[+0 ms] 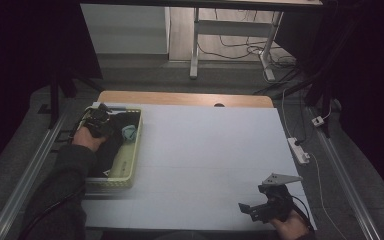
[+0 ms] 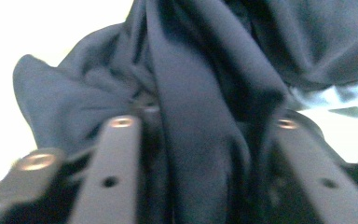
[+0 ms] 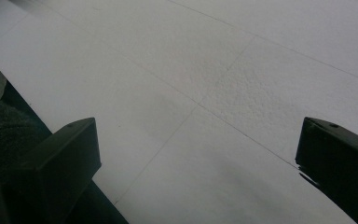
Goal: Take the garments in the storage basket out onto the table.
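A pale yellow basket [image 1: 131, 159] stands at the left of the white table top [image 1: 205, 160]. In it lie a dark navy cloth [image 1: 108, 149] and a small teal item [image 1: 129, 133]. My left gripper [image 1: 99, 123] reaches down into the basket. In the left gripper view a bunched fold of the dark cloth [image 2: 191, 84] fills the gap between the two jaws, and my left gripper [image 2: 204, 123] is shut on it. My right gripper [image 1: 250, 210] rests near the front right corner of the table. Its jaws stand wide open over the bare white surface [image 3: 205, 93], with nothing between them [image 3: 198, 135].
A strip of wooden table edge [image 1: 185, 98] shows behind the white sheet. A white power strip [image 1: 298, 150] with its cable lies on the floor at the right. Desk legs [image 1: 195, 50] and cables stand farther back. Metal rails run along both sides of the table.
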